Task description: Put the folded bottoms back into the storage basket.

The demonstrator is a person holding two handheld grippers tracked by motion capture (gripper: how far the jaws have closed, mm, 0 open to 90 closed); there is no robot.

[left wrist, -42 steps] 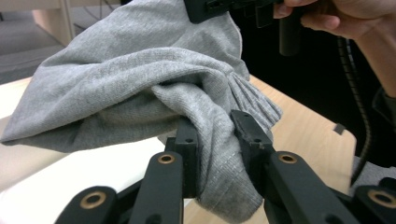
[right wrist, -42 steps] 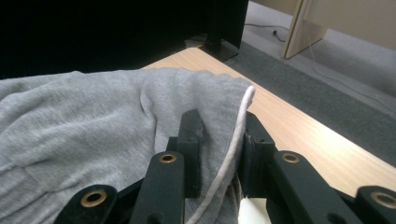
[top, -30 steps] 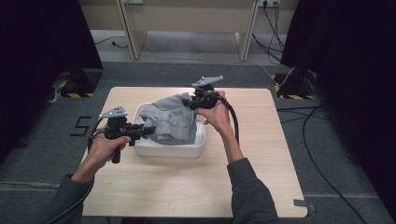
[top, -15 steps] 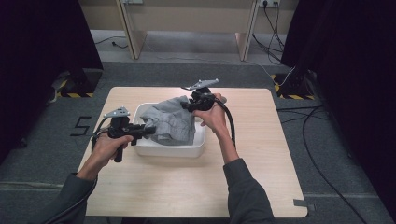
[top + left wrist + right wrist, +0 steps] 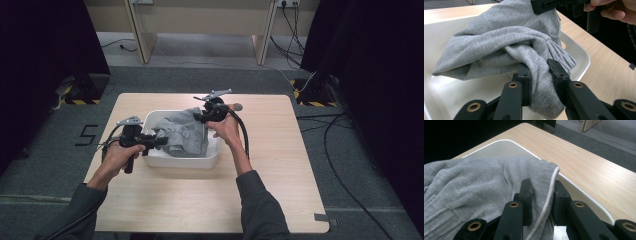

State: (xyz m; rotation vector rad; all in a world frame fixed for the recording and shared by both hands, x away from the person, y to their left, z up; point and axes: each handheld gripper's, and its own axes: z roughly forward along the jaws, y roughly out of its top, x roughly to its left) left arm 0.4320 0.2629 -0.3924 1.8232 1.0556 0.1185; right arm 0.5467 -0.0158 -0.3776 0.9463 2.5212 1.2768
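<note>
Both my grippers grasp the grey garment [image 5: 182,136] over the white tub [image 5: 186,161]: left gripper [image 5: 539,67] clenched on a fold, right gripper [image 5: 541,187] on its hem.

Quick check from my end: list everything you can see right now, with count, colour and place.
grey garment: one, grey knit, bunched in the tub, pinched at two spots by the grippers
tub: one, white, middle of the table
table: one, light wood, on a grey carpet
floor marking: one black "5" on the carpet, left of the table
cables: several, black, on the floor at the right
left gripper: one, black, shut on a fold of the garment near its ribbed cuff
right gripper: one, black, shut on the garment's white-piped edge
hands: two, one on each gripper, forearms in dark sleeves
</note>
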